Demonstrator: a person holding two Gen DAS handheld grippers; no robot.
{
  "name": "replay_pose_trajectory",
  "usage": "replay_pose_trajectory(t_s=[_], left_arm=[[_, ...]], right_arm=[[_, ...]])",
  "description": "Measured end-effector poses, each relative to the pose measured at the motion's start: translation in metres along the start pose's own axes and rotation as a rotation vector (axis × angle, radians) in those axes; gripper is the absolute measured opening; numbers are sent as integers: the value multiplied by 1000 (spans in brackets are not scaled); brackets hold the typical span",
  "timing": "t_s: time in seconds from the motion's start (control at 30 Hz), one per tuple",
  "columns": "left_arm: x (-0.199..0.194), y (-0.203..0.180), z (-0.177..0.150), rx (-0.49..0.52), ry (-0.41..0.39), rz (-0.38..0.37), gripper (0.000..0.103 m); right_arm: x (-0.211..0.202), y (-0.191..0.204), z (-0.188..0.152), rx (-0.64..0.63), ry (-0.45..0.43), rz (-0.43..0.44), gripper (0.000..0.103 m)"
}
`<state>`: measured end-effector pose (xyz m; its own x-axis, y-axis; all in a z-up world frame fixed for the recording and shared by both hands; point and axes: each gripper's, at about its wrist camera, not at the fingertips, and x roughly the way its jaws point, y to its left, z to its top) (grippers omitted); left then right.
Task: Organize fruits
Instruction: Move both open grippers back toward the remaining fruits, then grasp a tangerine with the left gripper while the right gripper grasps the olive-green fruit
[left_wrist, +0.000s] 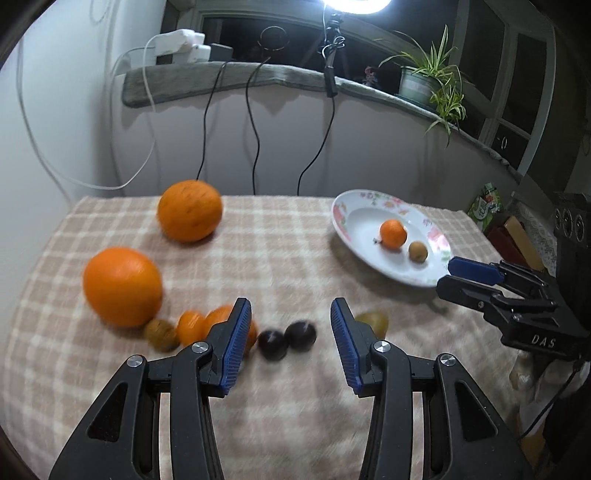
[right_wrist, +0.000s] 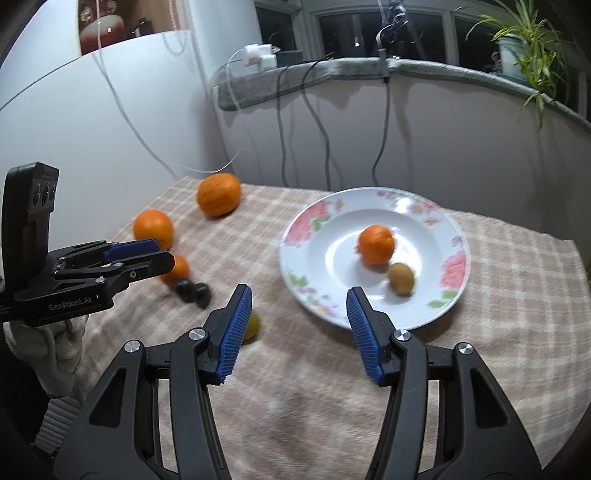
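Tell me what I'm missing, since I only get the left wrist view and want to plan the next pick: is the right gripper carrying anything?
Observer: No. In the right wrist view the right gripper stands open, with nothing between its pads.
Operator: And the yellowish blob that is half hidden in my view?
Observer: A small yellow-green fruit. It lies on the checked cloth, off the plate, just left of the right gripper.
Operator: Is there room on the plate's near side?
Observer: Yes. The small orange and the brown fruit sit around the middle, and the near part of the plate is bare.
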<state>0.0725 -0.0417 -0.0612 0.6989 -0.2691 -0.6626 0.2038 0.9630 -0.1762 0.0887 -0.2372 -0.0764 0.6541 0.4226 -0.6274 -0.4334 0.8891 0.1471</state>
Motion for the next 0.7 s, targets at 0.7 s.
replay_pose_trajectory(t_s=[0.7], left_arm=[[17, 1, -18, 69, 63, 25, 27]], right_arm=[[45, 20, -16, -40, 135, 67, 46]])
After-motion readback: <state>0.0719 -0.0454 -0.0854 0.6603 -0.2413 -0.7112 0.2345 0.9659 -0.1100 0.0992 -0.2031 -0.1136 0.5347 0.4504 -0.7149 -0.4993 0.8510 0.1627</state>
